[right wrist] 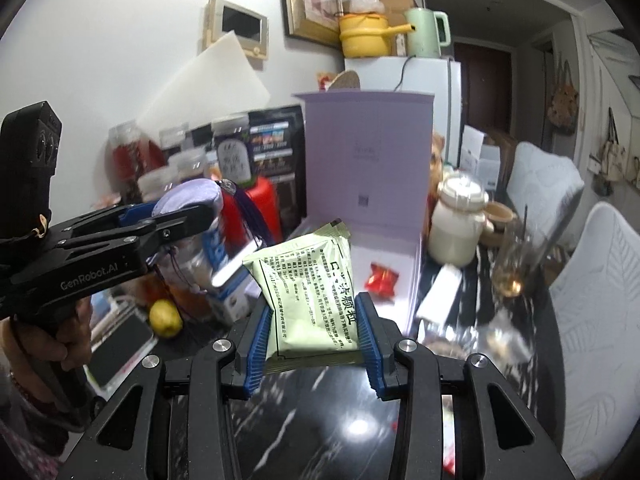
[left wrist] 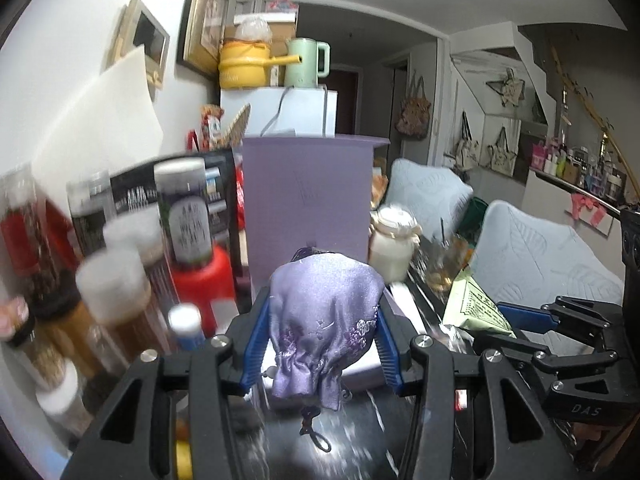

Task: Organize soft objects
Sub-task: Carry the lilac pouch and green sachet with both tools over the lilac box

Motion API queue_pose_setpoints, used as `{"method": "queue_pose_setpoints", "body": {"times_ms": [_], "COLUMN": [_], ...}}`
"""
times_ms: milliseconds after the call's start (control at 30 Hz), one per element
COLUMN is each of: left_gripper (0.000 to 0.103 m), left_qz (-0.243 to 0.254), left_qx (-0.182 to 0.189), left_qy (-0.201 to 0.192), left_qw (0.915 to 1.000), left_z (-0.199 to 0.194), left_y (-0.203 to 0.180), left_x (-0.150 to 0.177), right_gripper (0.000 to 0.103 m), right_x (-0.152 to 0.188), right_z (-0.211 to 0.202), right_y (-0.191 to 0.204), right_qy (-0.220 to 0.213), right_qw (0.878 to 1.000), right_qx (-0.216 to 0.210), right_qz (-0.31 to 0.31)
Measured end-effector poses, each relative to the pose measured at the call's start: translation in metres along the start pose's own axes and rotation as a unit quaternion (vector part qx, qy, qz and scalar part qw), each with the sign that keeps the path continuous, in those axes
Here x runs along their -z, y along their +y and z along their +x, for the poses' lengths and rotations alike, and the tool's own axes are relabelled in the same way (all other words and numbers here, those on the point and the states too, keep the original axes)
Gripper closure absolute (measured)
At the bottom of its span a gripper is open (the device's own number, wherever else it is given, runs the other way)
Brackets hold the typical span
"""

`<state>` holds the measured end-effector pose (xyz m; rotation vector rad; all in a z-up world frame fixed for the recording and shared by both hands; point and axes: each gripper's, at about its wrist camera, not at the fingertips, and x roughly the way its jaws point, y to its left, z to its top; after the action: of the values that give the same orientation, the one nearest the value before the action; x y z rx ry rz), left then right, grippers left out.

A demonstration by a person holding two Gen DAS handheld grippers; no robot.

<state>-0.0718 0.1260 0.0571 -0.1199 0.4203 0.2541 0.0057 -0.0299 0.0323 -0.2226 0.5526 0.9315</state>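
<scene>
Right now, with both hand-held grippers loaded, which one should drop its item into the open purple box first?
Right, probably. Its hand-held gripper holds the green packet facing the purple box, packet tip at its tray. The left, holding the purple pouch, sits off beside it.

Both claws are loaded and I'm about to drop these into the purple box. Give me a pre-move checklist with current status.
1. Left claw closed on the purple pouch: ok.
2. Right claw closed on the green packet: ok.
3. Purple box open, lid upright: ok.
4. Free space in the box tray: ok; only a red wrapper lies there.
5. Pouch cord hanging loose below the left claw, may snag: not ok.
6. White jar touching the box's right side or apart: cannot tell.
</scene>
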Motion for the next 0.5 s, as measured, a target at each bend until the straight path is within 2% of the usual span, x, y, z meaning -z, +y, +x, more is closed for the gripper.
{"method": "queue_pose_setpoints", "body": {"times_ms": [200, 500], "left_gripper": [0.056, 0.056], "left_qz": [-0.003, -0.007], "left_qx": [-0.008, -0.022], "left_qy": [-0.030, -0.047], "left_qw": [0.9995, 0.9986], "left_z": [0.020, 0.064], "left_y": [0.007, 0.018], "left_x": [-0.028, -0.064], "right_gripper": [0.063, 0.063], "right_x": [-0.033, -0.079], "right_z": [0.017, 0.056], "right_y": [-0.011, -0.029], "right_qy": [-0.015, -0.032], "right_qw": [1.000, 0.999], "right_qx": [0.008, 0.012], "right_qz": [-0.011, -0.033]}}
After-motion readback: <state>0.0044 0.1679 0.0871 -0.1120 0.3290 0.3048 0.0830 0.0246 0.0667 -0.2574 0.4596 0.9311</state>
